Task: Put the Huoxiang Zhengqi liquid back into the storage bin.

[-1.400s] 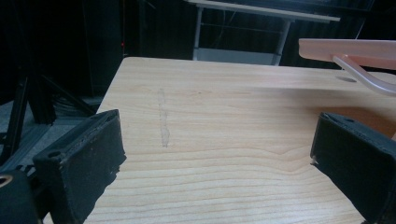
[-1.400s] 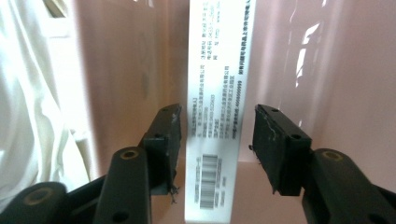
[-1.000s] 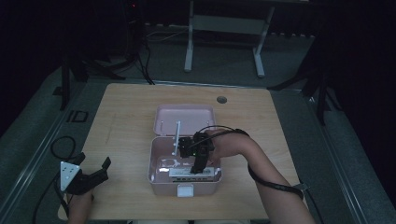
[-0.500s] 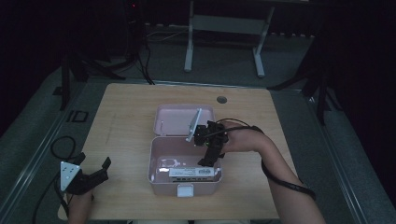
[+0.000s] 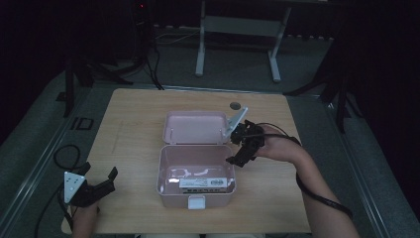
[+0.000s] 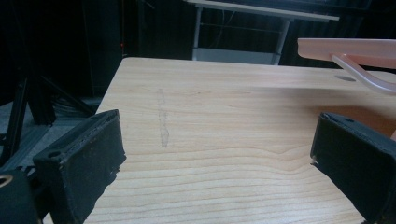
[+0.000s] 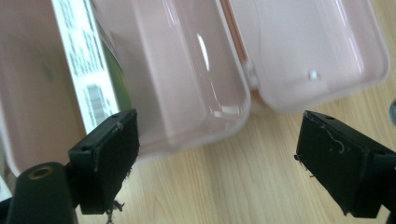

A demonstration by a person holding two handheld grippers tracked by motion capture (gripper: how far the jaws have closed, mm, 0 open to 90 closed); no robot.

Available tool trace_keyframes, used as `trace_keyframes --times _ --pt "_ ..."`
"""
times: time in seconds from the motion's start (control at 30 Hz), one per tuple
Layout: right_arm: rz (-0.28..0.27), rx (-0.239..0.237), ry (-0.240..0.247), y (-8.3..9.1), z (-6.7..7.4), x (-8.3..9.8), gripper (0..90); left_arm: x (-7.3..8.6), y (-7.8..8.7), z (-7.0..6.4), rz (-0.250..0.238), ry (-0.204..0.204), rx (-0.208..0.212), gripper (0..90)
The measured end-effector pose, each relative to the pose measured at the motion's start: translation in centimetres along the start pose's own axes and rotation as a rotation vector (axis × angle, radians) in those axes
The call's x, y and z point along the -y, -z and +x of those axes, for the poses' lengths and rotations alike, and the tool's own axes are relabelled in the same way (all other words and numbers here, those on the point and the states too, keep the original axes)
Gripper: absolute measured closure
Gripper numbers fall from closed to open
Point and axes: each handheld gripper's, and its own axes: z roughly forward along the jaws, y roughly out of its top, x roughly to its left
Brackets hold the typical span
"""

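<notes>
A pink plastic box (image 5: 196,193) stands open mid-table, its lid (image 5: 193,128) laid flat behind it. A package with a white printed label (image 5: 200,183) lies inside, also seen as the package (image 7: 84,84) in the right gripper view. My right gripper (image 5: 232,147) is open just right of the box, near the hinge corner, holding nothing. Its jaws straddle the box corner (image 7: 187,93) and the lid (image 7: 303,51) from above. My left gripper (image 5: 97,170) is open and empty near the table's front left corner, aimed across bare wood toward the lid's edge (image 6: 345,46).
The wooden table (image 5: 133,114) has a round cable hole (image 5: 235,105) behind the lid. A metal stand (image 5: 237,29) and dark cables lie on the floor beyond the far edge. A black cable (image 5: 62,153) loops off the left side.
My right gripper has come up out of the box and moved right and back, to just outside its right rim. The package stays inside. The left gripper has not moved.
</notes>
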Motion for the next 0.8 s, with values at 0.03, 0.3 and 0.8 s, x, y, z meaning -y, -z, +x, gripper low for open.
trace_keyframes --times 0.03,0.3,0.8 --pt "0.000 0.000 0.000 0.0 0.0 0.0 12.9 0.0 0.0 0.0 0.000 0.000 0.000 2.9" --pt "-0.014 0.021 -0.068 -0.9 -0.9 4.0 13.3 0.0 0.0 0.0 0.001 -0.001 -0.001 2.9" --pt "-0.143 0.170 -0.206 -6.3 -0.9 10.3 13.0 0.0 0.0 0.0 0.001 0.000 0.001 2.9"
